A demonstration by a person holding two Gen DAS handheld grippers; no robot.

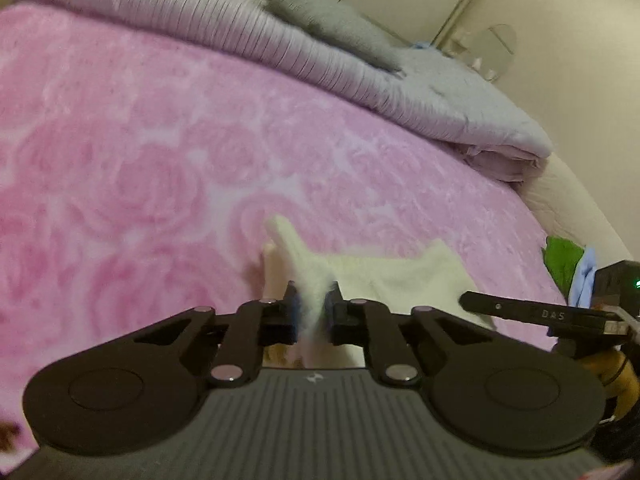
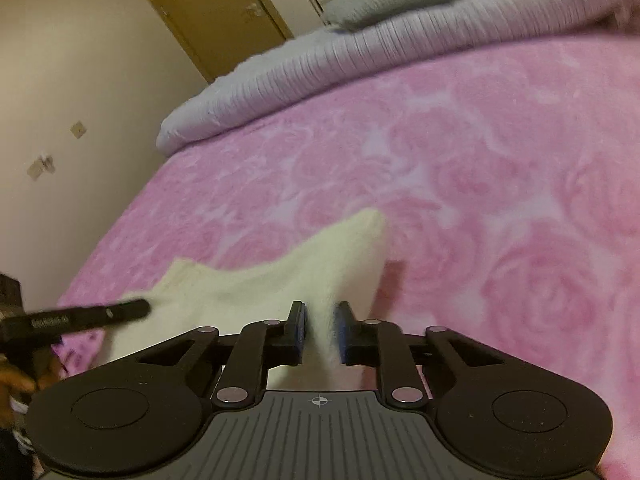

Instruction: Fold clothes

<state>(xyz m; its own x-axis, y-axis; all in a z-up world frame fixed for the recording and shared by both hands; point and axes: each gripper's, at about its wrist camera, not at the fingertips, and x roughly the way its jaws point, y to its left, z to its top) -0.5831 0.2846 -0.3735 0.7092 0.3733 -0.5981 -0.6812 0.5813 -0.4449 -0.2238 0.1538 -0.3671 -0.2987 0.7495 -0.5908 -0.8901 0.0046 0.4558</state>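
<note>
Both claws sit lowest and nearest in their own views, and each has a fold of one pale cream garment (image 2: 256, 288) nipped between its blue pads. Beyond and beneath them spreads the pink rose-patterned blanket (image 1: 132, 168), which covers the bed out to a rolled grey-lilac duvet (image 1: 248, 36) with a grey pillow (image 1: 332, 20) on it at the far edge, well apart from the work.

From the right gripper (image 2: 320, 330) the cream cloth runs away to its left, across to where the other tool's black finger comes in at the edge of the view. From the left gripper (image 1: 313, 308) the same cloth runs off to its right, towards the right tool's finger. So the garment's long axis lies straight between the two claws, stretched like a short span, with one loose corner poking forward past each pair of pads. Neither hand is nearer; each holds its own end.

Both claws are clamped on the fabric, with only a thin wad of it between the pads. Each tool tips forward and downward at the blanket, and the two views lean opposite ways, so the handles look rolled towards each other. The cloth seems lifted a little off the blanket near the pads, though blur makes that hard to be sure of.

My guess is that a fold is under way: the held edge would be carried forward, away from both claws, and laid down on the rest of the garment. Both hands would need to travel together, or the span will skew.
</note>
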